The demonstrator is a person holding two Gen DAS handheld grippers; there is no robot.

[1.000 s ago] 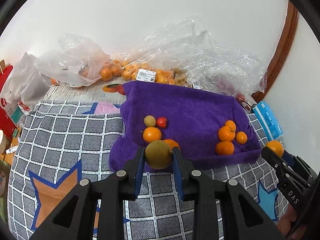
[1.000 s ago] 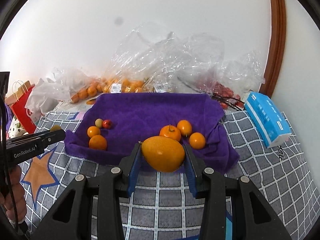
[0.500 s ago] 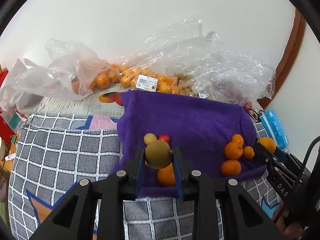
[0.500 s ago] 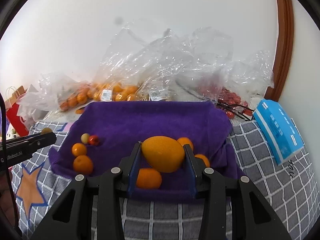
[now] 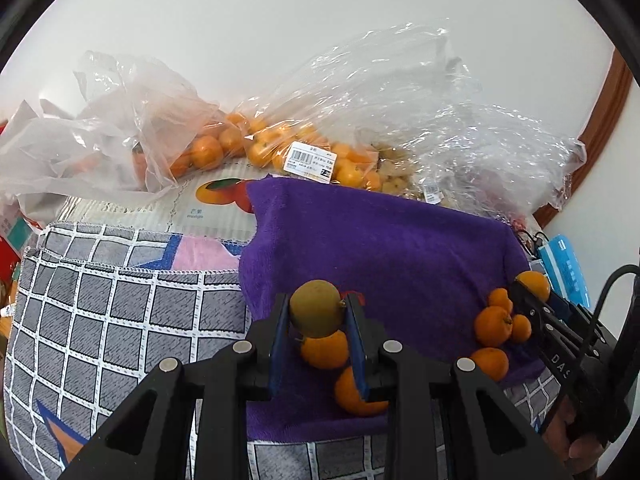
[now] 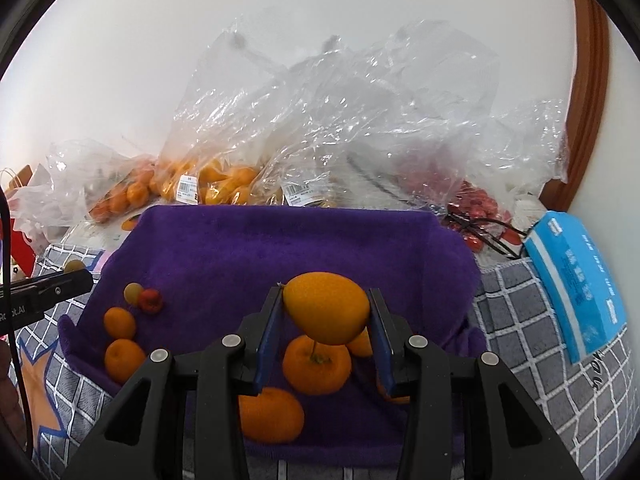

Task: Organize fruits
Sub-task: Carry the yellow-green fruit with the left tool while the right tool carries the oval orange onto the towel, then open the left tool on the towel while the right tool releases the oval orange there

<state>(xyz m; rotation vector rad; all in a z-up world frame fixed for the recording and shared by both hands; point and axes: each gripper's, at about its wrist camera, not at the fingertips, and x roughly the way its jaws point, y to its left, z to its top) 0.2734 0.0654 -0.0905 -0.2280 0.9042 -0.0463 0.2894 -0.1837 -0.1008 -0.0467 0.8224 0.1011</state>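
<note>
The left gripper point(image 5: 317, 316) has its jaws clamped on a round greenish-brown fruit point(image 5: 316, 308), held at the jaw tips above the purple towel point(image 5: 380, 248). Directly below that fruit, between the jaws, lies a small orange point(image 5: 325, 349), and another orange point(image 5: 352, 394) sits under the right-hand jaw, nearer the camera. Well off to the right of these jaws is a cluster of oranges point(image 5: 494, 326) on the same towel.

The right gripper point(image 6: 326, 312) has its jaws closed on a large egg-shaped yellow-orange fruit point(image 6: 326, 307), also held at the tips over the towel point(image 6: 280, 248). Beneath it, between the jaws, rests a stemmed orange point(image 6: 317, 364); one more orange point(image 6: 270, 414) lies under the left-hand jaw. Far to the left of these jaws sit two oranges point(image 6: 120, 338), a small green fruit point(image 6: 133, 292) and a small red fruit point(image 6: 150, 301) touching it.

Beyond both sets of jaws, plastic bags point(image 6: 320, 140) of fruit line the wall. A blue box point(image 6: 576, 284) lies to the right on the checked cloth point(image 5: 120, 312).
</note>
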